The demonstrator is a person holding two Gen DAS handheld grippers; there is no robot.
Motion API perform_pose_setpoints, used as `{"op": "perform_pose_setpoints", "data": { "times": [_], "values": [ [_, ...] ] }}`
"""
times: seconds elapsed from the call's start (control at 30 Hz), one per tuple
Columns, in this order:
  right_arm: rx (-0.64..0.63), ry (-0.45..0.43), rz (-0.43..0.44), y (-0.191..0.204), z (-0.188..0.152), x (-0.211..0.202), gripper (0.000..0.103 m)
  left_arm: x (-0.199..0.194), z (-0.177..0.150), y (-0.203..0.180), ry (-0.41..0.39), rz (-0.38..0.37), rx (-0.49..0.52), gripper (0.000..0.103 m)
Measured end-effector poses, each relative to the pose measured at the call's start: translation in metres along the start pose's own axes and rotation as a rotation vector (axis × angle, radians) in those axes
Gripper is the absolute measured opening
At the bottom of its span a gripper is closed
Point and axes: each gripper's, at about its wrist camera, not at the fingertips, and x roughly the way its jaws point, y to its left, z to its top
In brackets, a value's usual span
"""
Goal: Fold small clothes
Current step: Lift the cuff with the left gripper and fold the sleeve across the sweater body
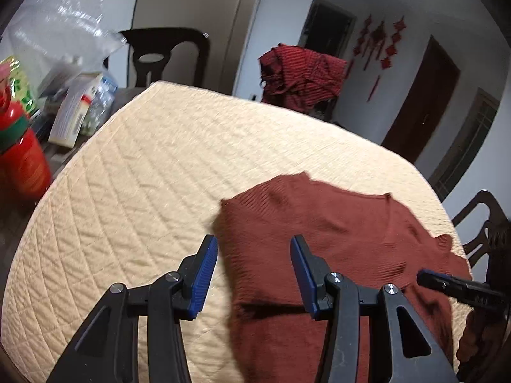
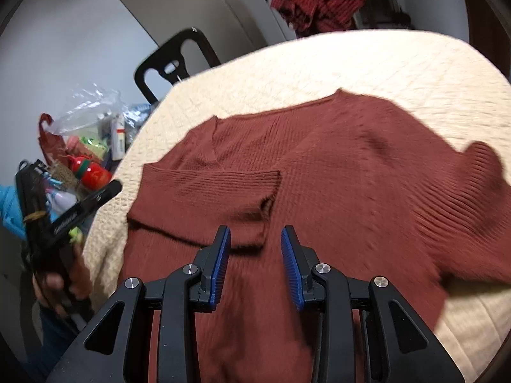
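A rust-red knitted V-neck sweater (image 1: 335,239) lies flat on the cream quilted table cover (image 1: 143,175). In the right wrist view the sweater (image 2: 351,175) has one sleeve (image 2: 217,191) folded across its chest. My left gripper (image 1: 254,241) hovers over the sweater's left edge, jaws apart, with nothing pinched between the blue pads. My right gripper (image 2: 256,231) is open too, just above the sweater's body near the folded sleeve's cuff. The picture is blurred. The tip of the right gripper (image 1: 447,284) shows at the sweater's right side, and a hand holds the left gripper (image 2: 64,220) at the table's left.
A dark red striped garment (image 1: 303,76) hangs over a chair beyond the table. On the left stand a red bottle (image 1: 22,159), a box and a clear plastic bag (image 1: 64,32). Dark chairs (image 1: 166,54) (image 1: 485,223) stand at the far edge and the right.
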Motion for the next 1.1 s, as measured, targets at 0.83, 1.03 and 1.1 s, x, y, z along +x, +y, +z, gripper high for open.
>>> {"op": "perform_pose_setpoints", "data": {
  "times": [0.83, 1.03, 1.1],
  "values": [
    [0.010, -0.069, -0.035, -0.009, 0.024, 0.004, 0.005, 0.020, -0.003, 0.002, 0.021, -0.022, 0.042, 0.017],
    [-0.042, -0.016, -0.009, 0.005, 0.023, 0.023, 0.006, 0.046, 0.005, -0.008, 0.057, -0.009, 0.083, 0.017],
    [-0.027, 0.003, -0.013, -0.002, 0.024, 0.035, 0.005, 0.064, 0.001, -0.005, 0.101, 0.009, 0.078, 0.018]
  ]
}}
